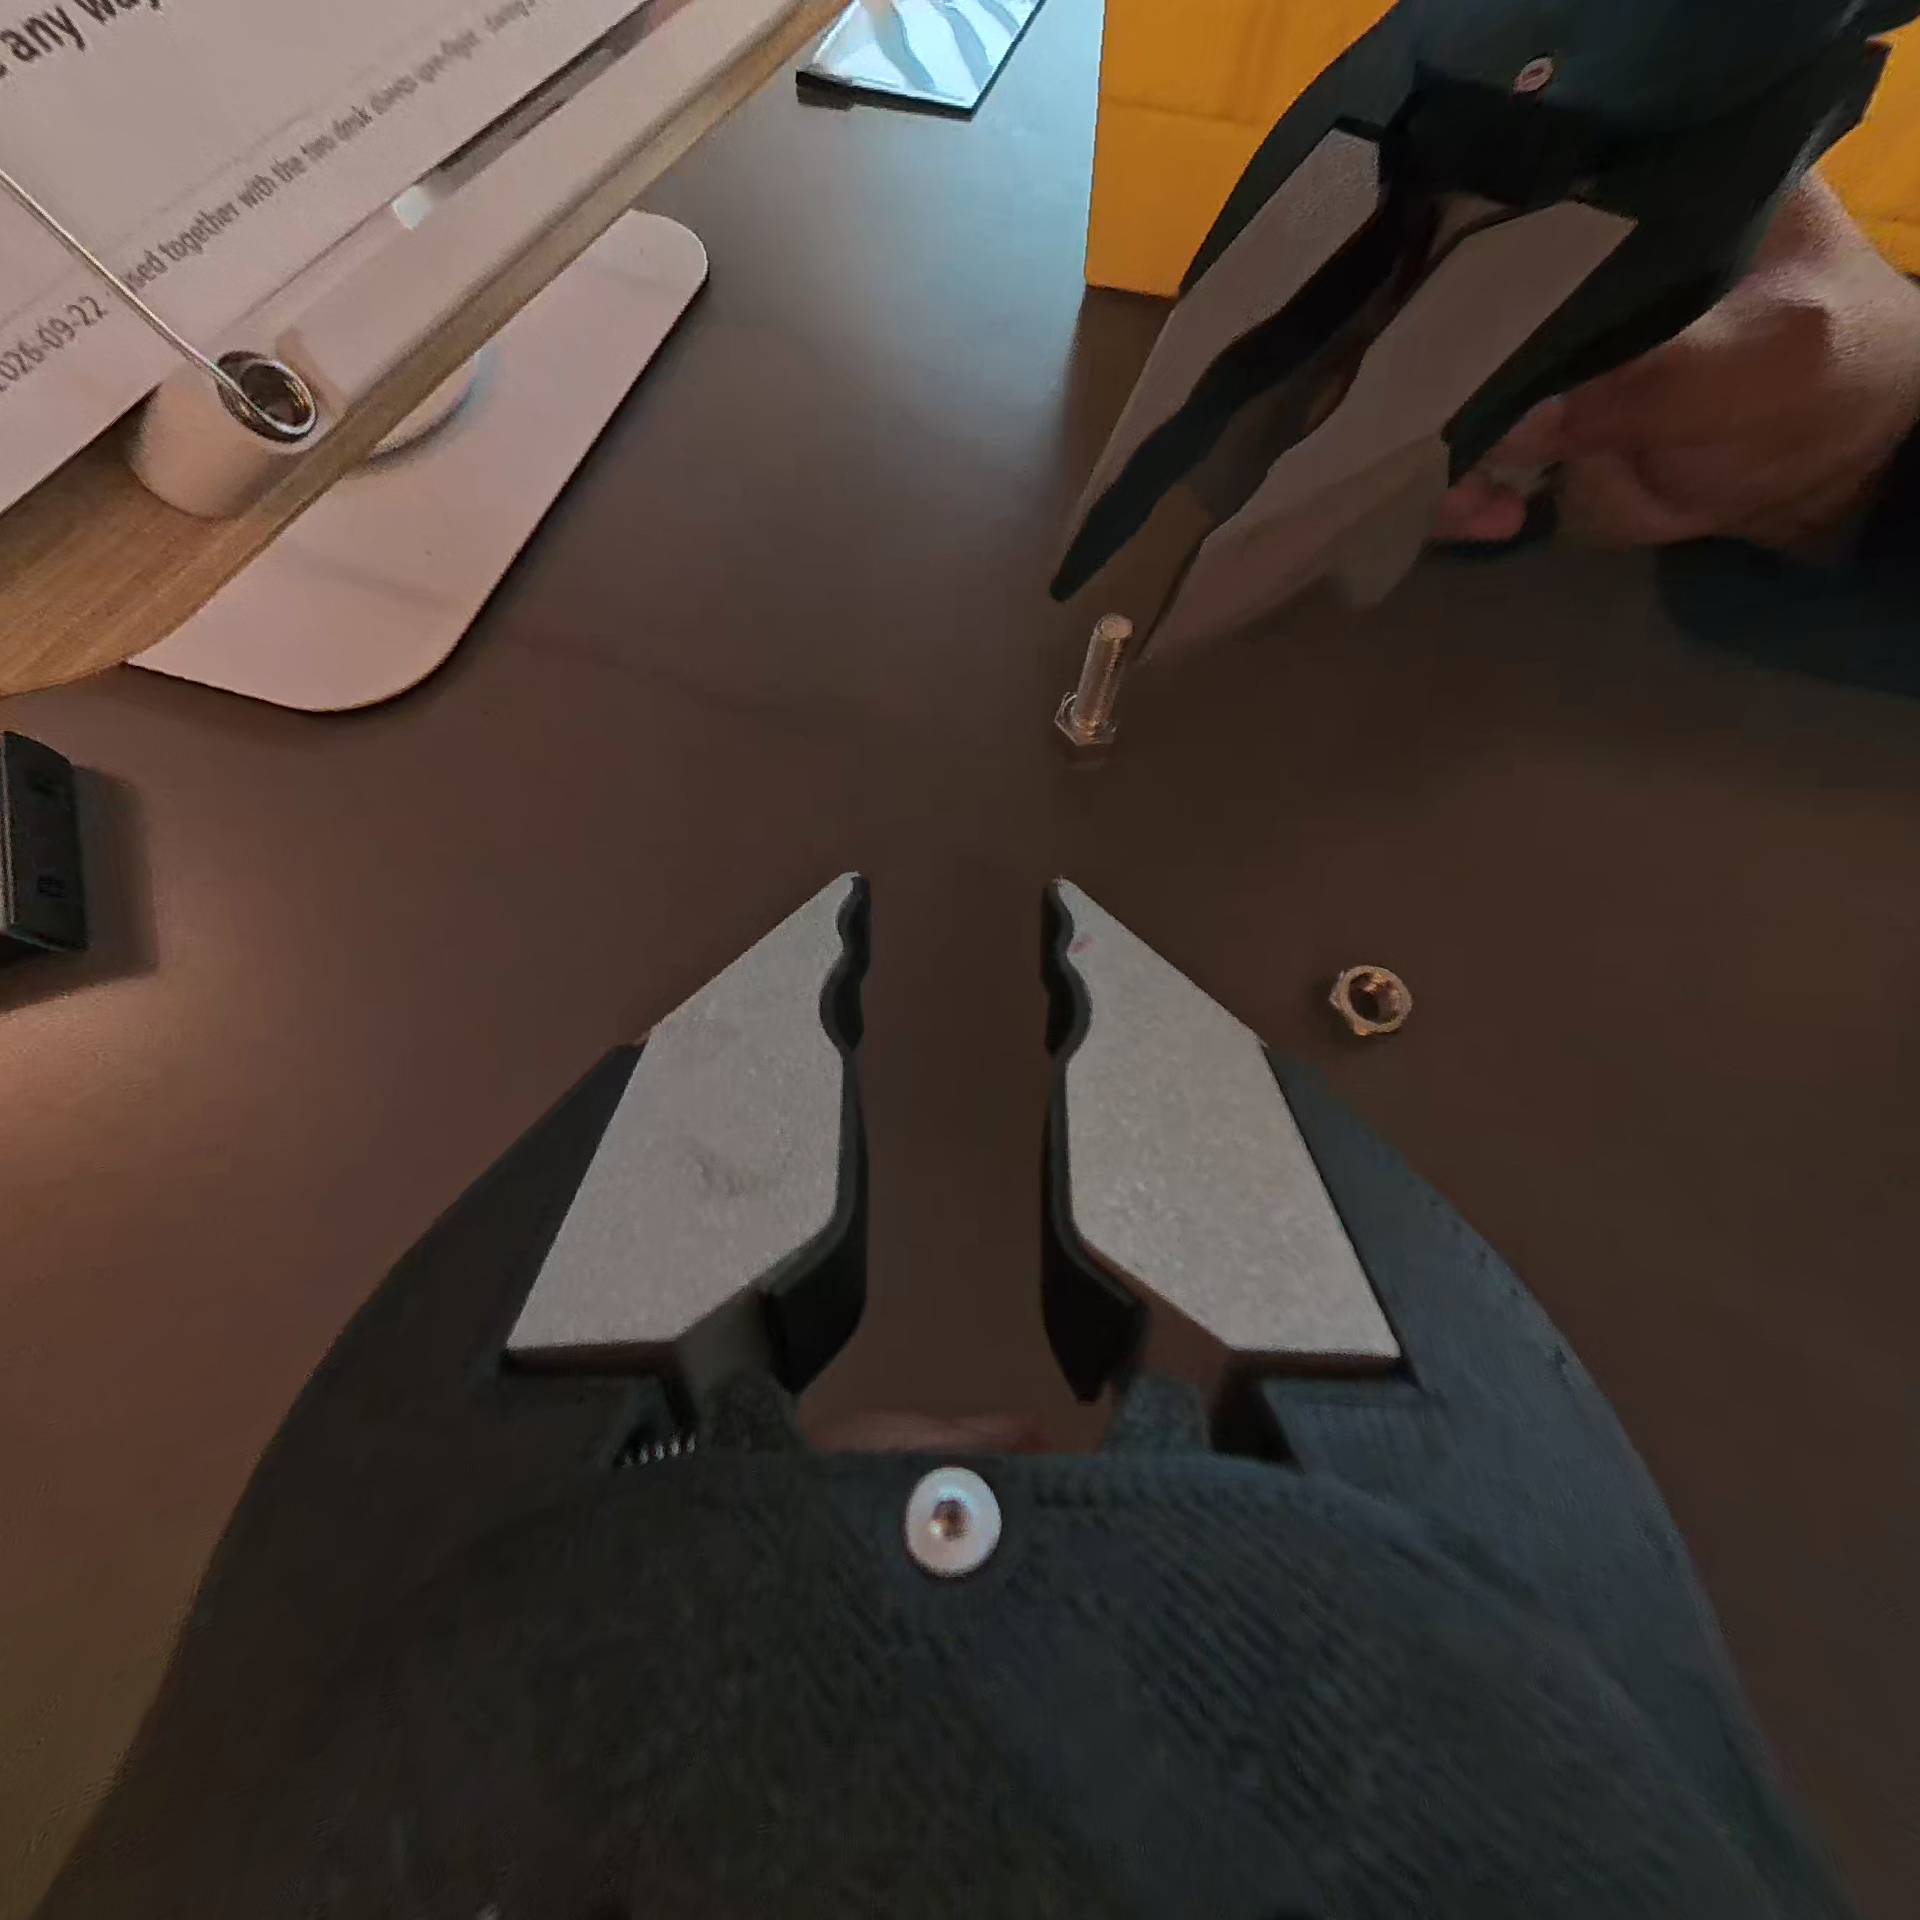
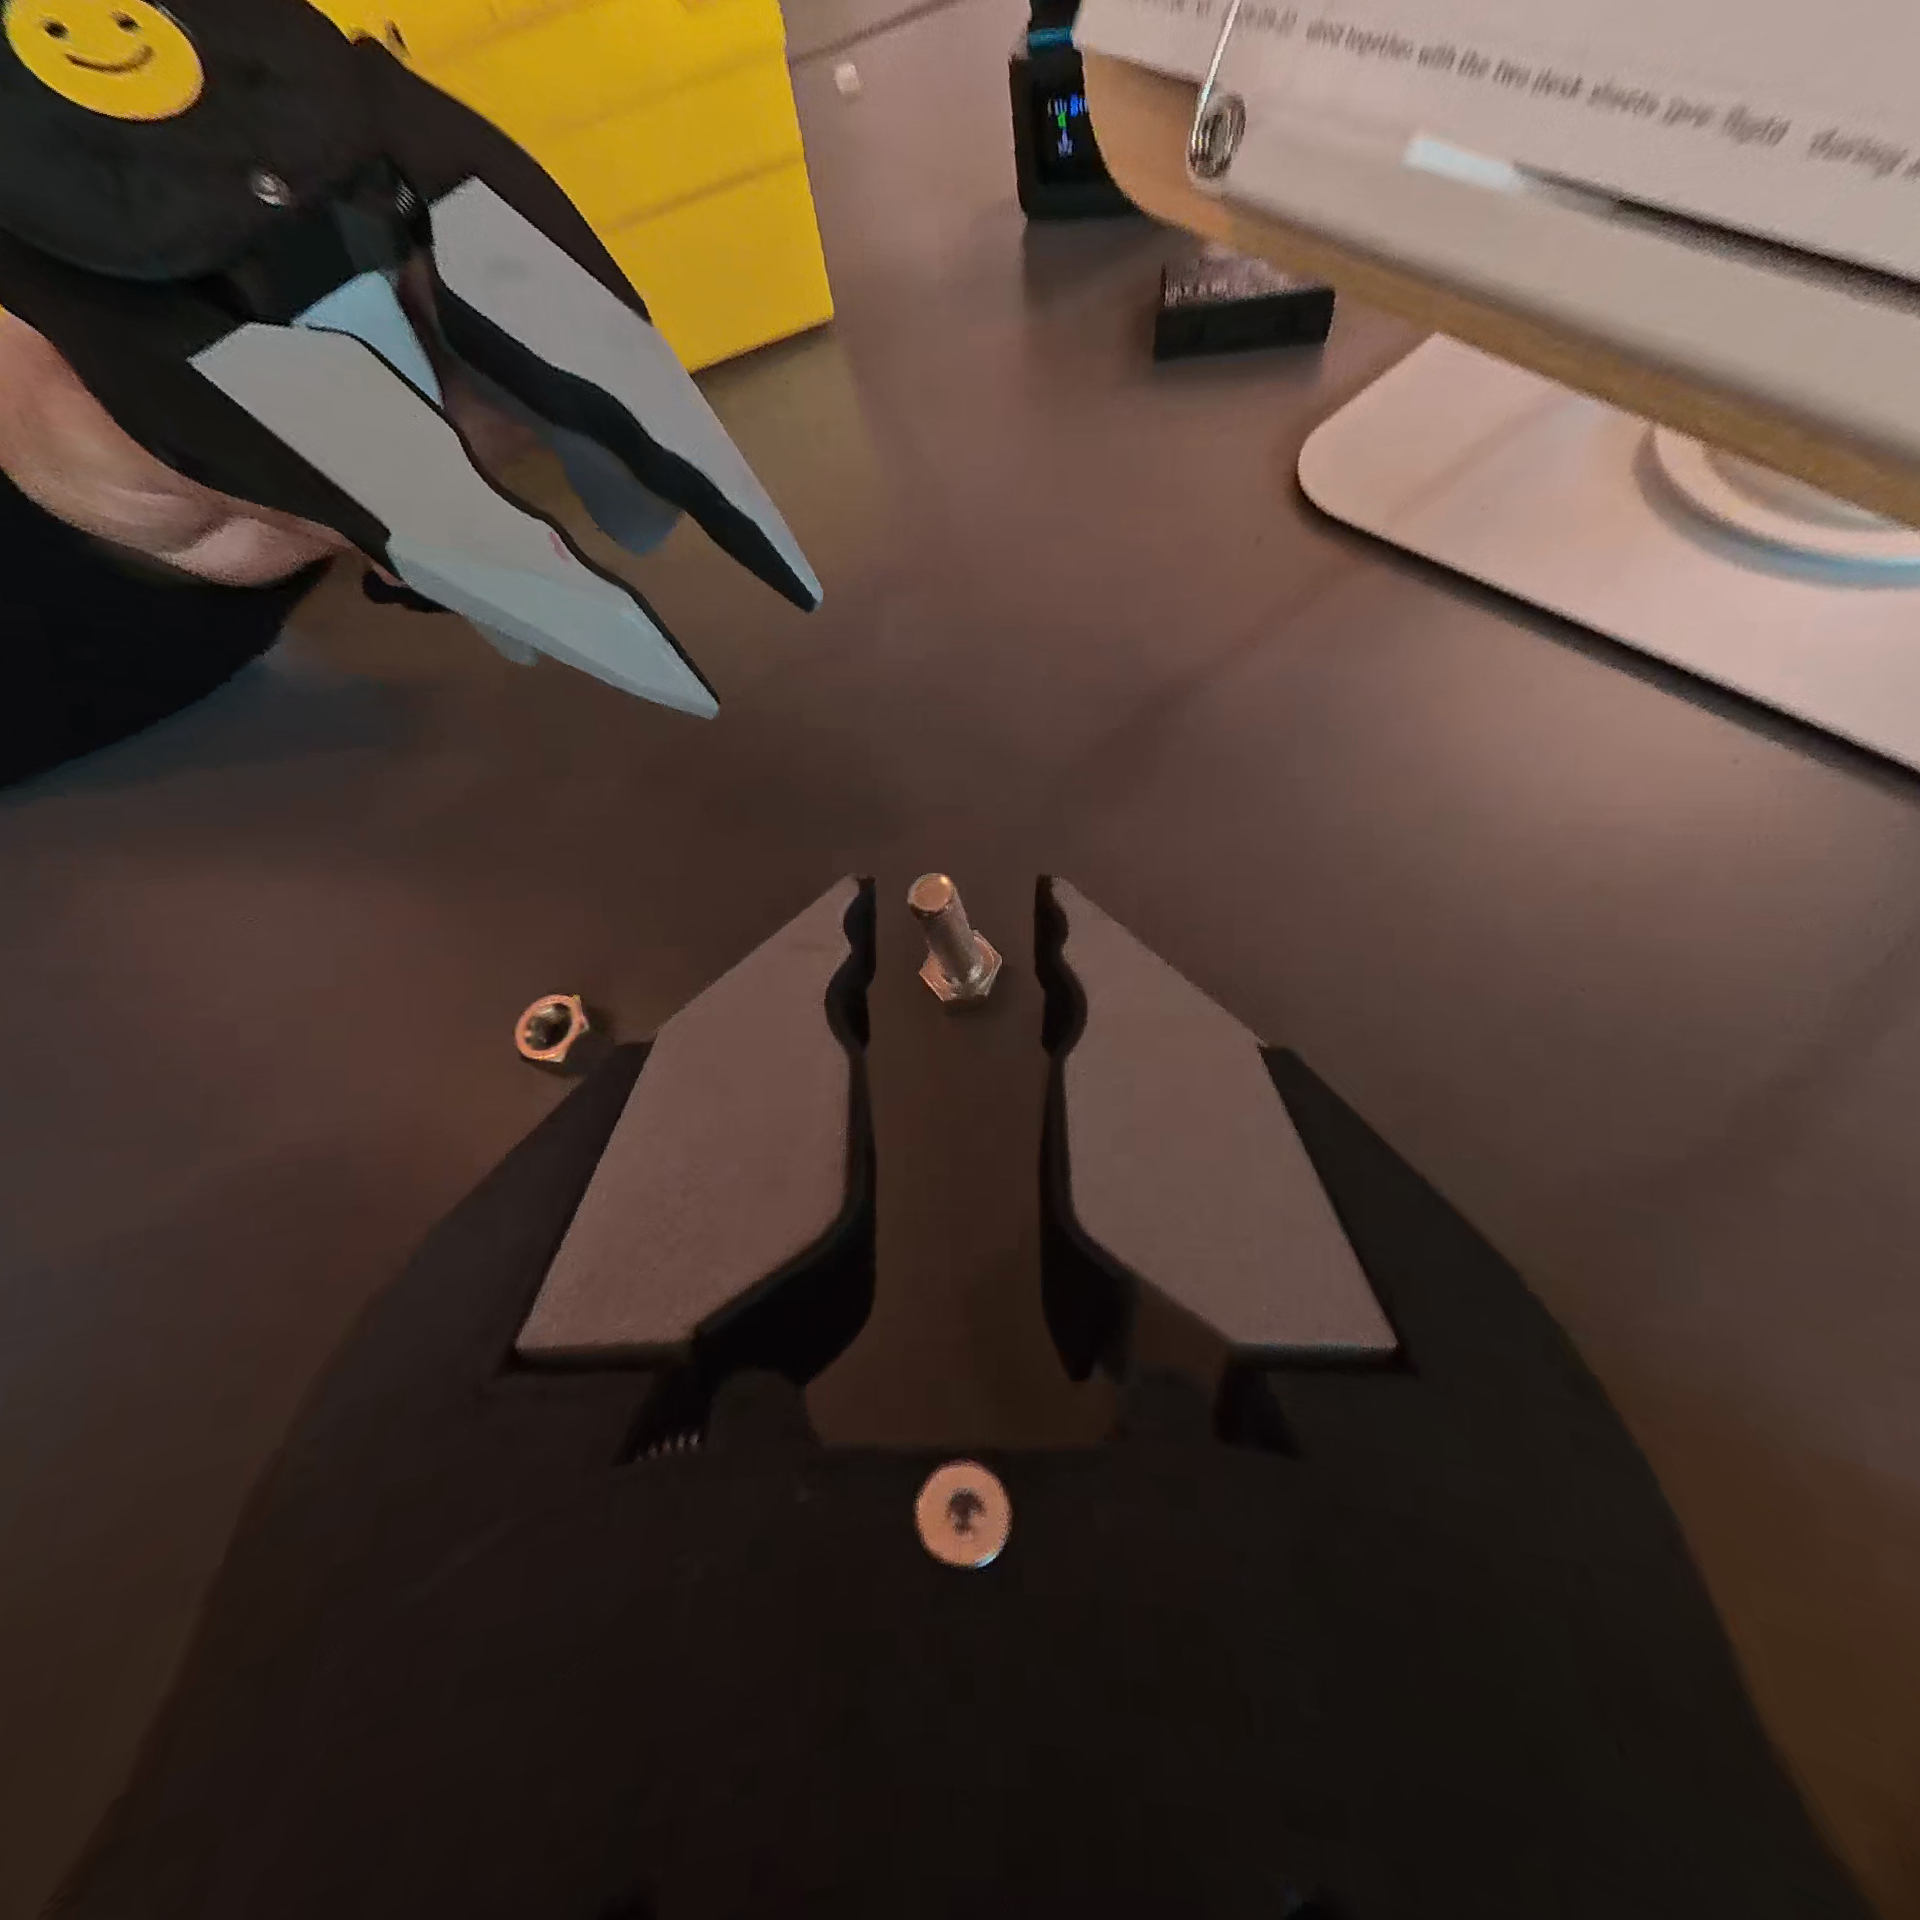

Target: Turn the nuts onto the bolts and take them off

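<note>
A silver bolt [image 1: 1093,681] stands head down on the dark table; it also shows in the right wrist view [image 2: 951,943]. A loose hex nut [image 1: 1369,1000] lies flat on the table, apart from the bolt, and shows in the right wrist view [image 2: 552,1029] too. My left gripper [image 1: 954,896] is open and empty, short of the bolt, with the nut to its right. My right gripper [image 2: 951,894] is open with the bolt between its fingertips, not clamped. It shows in the left wrist view [image 1: 1107,623] just above the bolt. The left gripper [image 2: 767,657] shows at upper left of the right wrist view.
A white stand base [image 1: 436,499] with a wooden board and a paper sheet stands at the left. A yellow box [image 2: 675,177] sits beyond the bolt. A small black device [image 2: 1060,135] and a black block [image 2: 1242,310] lie near the stand. A hand [image 1: 1714,416] holds the right gripper. One gripper's finger ends stand about 8 cm off the other's. My left tips are roughly 8 cm from the loose hex nut [image 1: 1369,1000]. Seen from the right wrist view [image 2: 547,1012] as well.
</note>
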